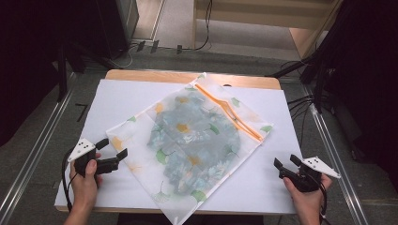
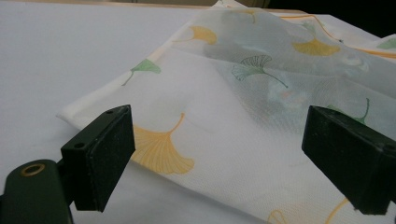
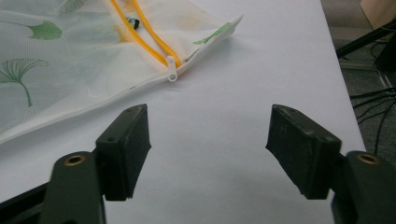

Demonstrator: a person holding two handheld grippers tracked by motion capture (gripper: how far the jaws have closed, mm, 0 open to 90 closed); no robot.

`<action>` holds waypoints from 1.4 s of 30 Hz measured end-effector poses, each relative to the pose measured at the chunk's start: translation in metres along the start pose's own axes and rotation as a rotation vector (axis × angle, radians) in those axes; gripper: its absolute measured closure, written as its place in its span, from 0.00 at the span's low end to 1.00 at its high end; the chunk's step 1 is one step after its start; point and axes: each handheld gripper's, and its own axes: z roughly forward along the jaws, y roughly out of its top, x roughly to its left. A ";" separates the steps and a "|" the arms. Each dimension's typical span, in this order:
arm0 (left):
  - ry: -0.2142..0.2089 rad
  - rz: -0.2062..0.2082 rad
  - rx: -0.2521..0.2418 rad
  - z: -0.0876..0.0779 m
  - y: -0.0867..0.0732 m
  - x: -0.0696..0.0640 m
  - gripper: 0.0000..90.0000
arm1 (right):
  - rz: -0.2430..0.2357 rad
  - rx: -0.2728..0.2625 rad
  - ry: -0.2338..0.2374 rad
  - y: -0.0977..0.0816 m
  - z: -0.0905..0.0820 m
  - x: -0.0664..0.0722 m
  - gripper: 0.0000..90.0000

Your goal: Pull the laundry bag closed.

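Mesh, soft and light, the laundry bag [image 1: 192, 140] lay mid-worktop [image 1: 117, 98], best pinched at its hem or zipper [image 3: 172, 70], whose white pull the right gripper view alone resolved; left gripper [image 1: 111, 152] gaped released beside its corner, and right gripper [image 1: 286, 161] gaped released, apart.

Garment [image 1: 195, 136] blurred inside mesh bag [image 1: 141, 124]

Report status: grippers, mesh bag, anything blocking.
Left gripper open at the mesh bag corner. Right gripper open, off the bag. Orange zipper open, garment inside. Nothing blocking.
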 end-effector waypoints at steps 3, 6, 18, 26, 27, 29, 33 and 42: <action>0.012 0.009 0.003 -0.002 0.000 -0.002 0.14 | 0.001 -0.002 -0.018 0.002 0.000 0.000 0.40; 0.019 -0.005 -0.008 -0.004 0.000 -0.003 0.15 | -0.006 0.002 -0.030 0.004 0.001 0.001 0.42; -0.039 -0.003 0.014 0.002 0.002 -0.017 0.16 | -0.026 -0.006 -0.028 0.012 0.007 0.014 0.46; -0.079 0.038 0.046 0.014 0.002 -0.038 0.16 | -0.024 0.006 -0.005 0.020 0.017 0.019 0.42; -0.079 0.038 0.046 0.014 0.002 -0.038 0.16 | -0.020 0.006 -0.002 0.021 0.019 0.020 0.42; -0.080 0.049 0.052 0.016 0.002 -0.042 0.16 | -0.017 0.008 0.006 0.023 0.022 0.022 0.42; -0.086 0.053 0.062 0.019 0.002 -0.046 0.16 | -0.048 0.009 0.011 0.025 0.027 0.027 0.43; -0.095 0.049 0.077 0.026 0.003 -0.049 0.16 | -0.033 0.013 0.009 0.029 0.038 0.024 0.42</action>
